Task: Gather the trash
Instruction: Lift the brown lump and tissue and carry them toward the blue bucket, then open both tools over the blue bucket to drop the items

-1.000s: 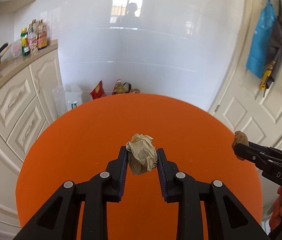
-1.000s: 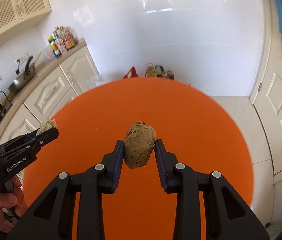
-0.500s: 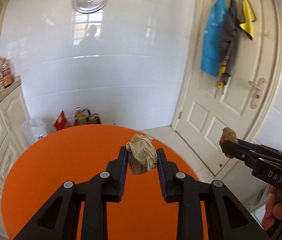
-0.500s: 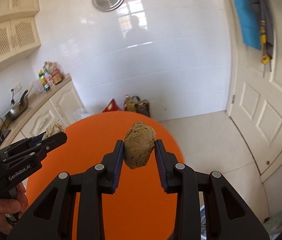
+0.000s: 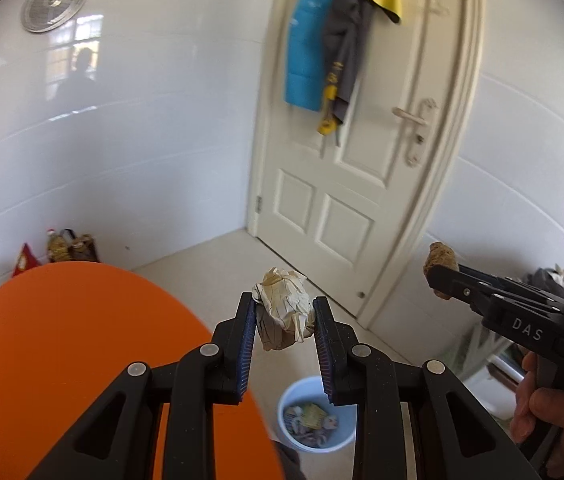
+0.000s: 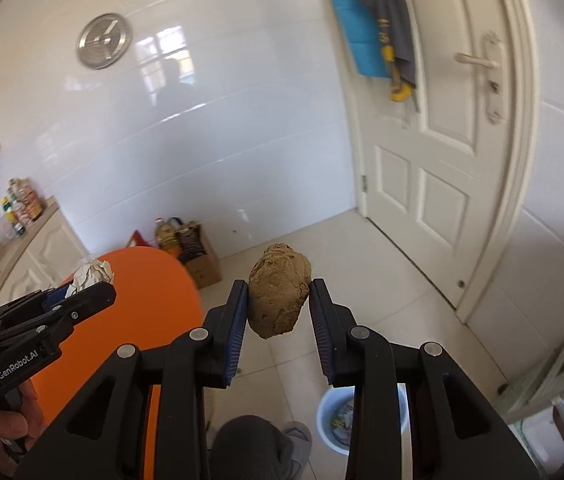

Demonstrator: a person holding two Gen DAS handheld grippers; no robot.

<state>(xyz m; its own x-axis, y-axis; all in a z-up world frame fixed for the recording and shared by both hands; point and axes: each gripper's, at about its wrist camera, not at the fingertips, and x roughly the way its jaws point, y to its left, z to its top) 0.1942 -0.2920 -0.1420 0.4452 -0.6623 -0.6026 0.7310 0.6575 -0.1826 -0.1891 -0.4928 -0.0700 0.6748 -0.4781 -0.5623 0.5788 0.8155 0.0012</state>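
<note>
While both tongs (image 5: 284,316) (image 6: 279,298) grip paper wads (image 5: 282,314) (image 6: 279,296), the floor bucket (image 5: 316,416) holds scraps (image 5: 310,420).

Open air lies below my fingers down to the light blue bin (image 5: 316,416) on the floor. The orange table (image 5: 82,360) crowds my left side. My knee (image 6: 254,444) sits just beside the bin (image 6: 336,420), a white rack (image 6: 554,392) on the right.
</note>
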